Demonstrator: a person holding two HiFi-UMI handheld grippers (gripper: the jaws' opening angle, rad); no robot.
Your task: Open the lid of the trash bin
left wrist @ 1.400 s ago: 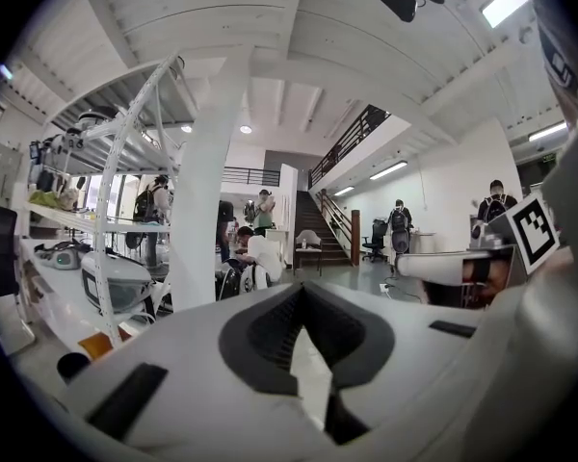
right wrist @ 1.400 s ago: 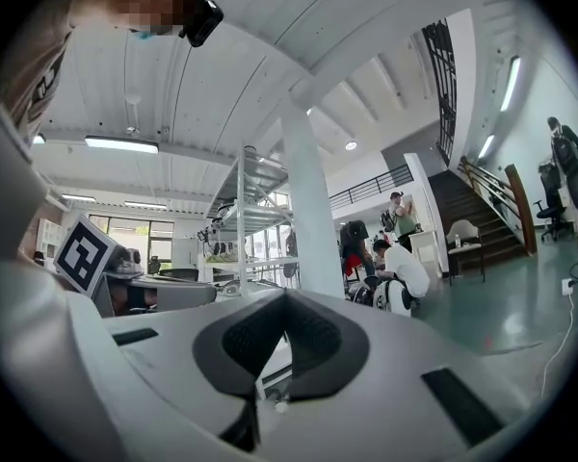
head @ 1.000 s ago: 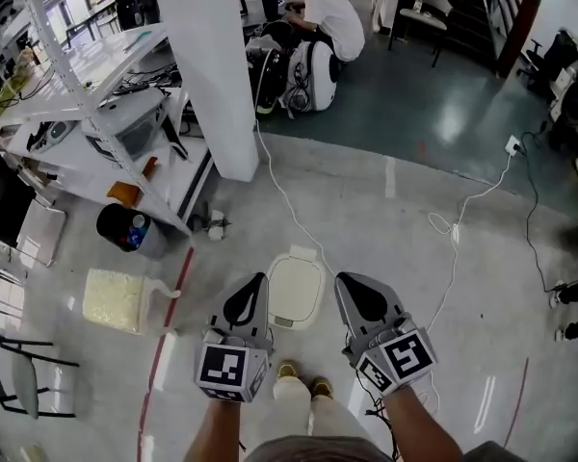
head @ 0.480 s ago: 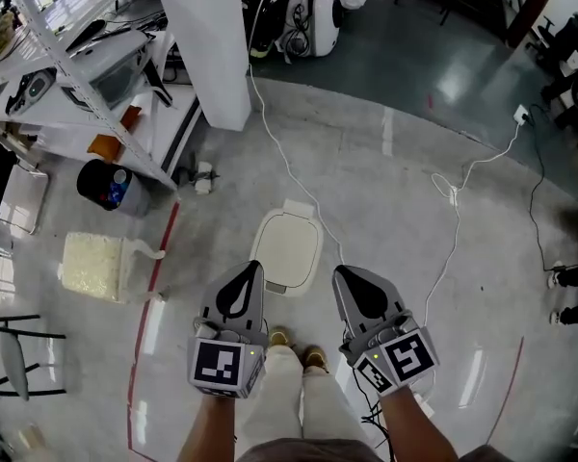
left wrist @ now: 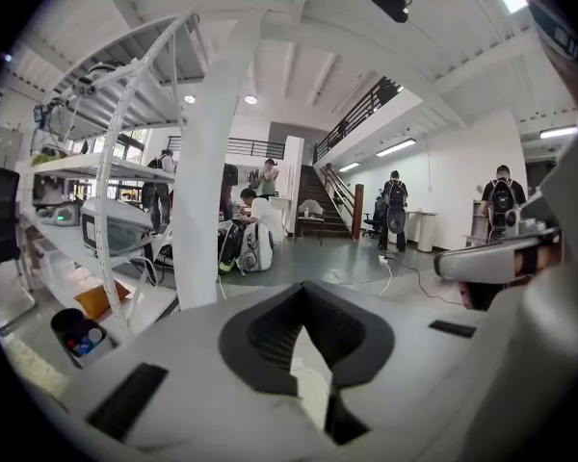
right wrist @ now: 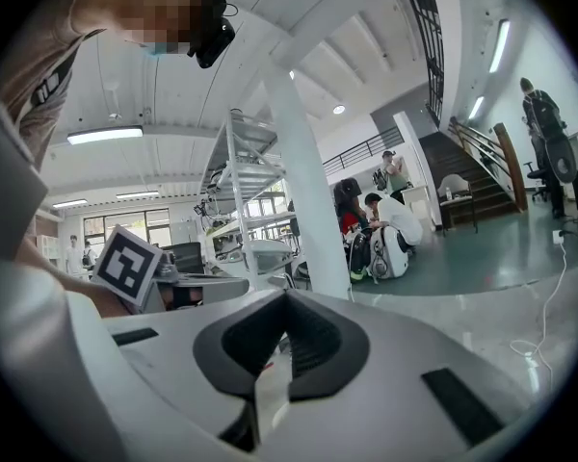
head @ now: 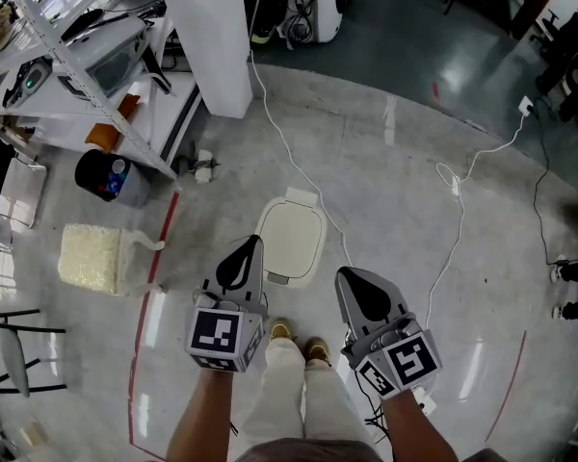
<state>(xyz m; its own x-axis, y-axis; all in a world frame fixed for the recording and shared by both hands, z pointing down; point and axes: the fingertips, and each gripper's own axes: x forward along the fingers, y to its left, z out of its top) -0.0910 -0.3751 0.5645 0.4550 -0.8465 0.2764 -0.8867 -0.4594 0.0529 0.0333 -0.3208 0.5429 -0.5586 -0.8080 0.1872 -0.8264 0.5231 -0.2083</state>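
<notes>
The white trash bin [head: 291,239] stands on the floor in front of me with its cream lid down. In the head view my left gripper [head: 248,246] hovers at the bin's near left edge, its tip overlapping the lid's rim. My right gripper [head: 347,277] hangs to the bin's near right, apart from it. Both are shut with nothing between the jaws. The left gripper [left wrist: 304,301] and right gripper [right wrist: 285,301] views look level across the room, and the bin is hidden below the jaws in both.
A white pillar [head: 207,37] and a metal shelf rack [head: 77,56] stand at the far left. A black bucket [head: 106,176] and a pale foam block [head: 91,258] lie left of the bin. A white cable [head: 299,176] runs past it. My shoes [head: 299,340] are just behind it.
The view has shifted forward and down, bringing the bin a little nearer. My left gripper has edged up to the bin's rim. Both grippers stay shut.
</notes>
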